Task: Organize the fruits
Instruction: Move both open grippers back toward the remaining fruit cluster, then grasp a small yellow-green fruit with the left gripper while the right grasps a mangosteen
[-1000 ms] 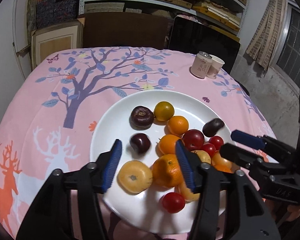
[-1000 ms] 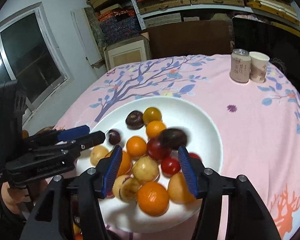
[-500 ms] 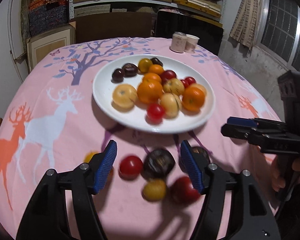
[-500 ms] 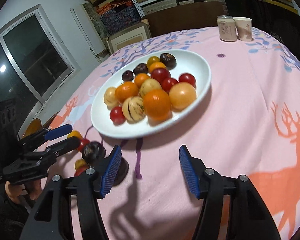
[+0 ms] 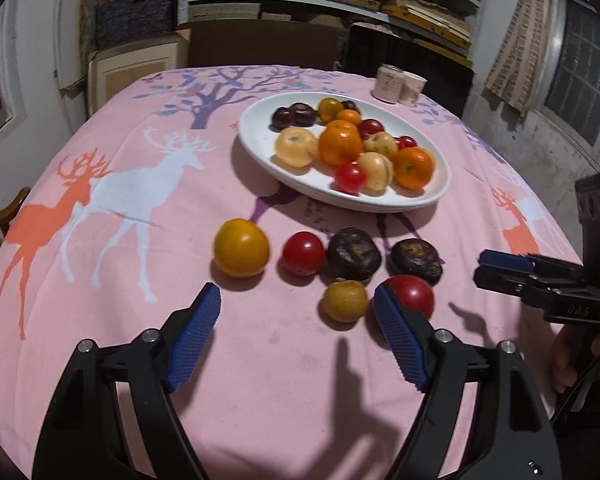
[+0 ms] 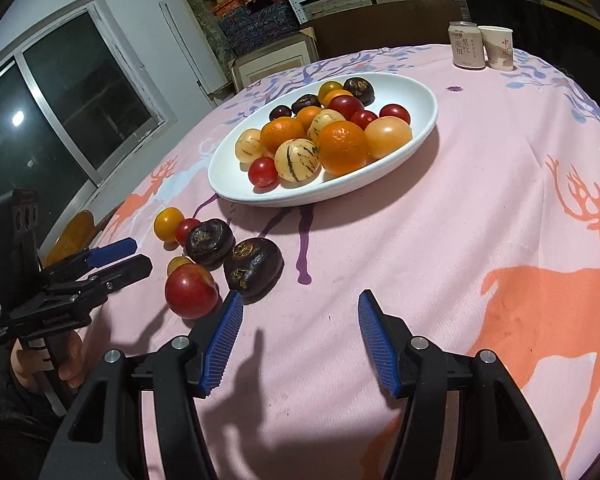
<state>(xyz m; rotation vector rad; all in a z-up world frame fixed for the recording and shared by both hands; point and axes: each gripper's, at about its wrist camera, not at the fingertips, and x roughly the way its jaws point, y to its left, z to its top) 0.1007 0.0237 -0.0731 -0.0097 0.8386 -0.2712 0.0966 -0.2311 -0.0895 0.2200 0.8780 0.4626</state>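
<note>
- Pink tablecloth [image 5: 140,200] carries a white plate [image 5: 260,140] of fruit at upper centre.
- Loose fruits [image 5: 352,254] lie mid-frame, just beyond the left gripper [image 5: 296,310], whose jaws are opening, empty.
- Right gripper [image 6: 300,300] is parted, empty; the fruits sit to its upper left.

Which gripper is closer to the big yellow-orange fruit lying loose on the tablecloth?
Left. The left gripper, empty with jaws opening, sits just in front of the yellow-orange fruit. The right gripper is beyond the dark fruits, farther from it.
</note>
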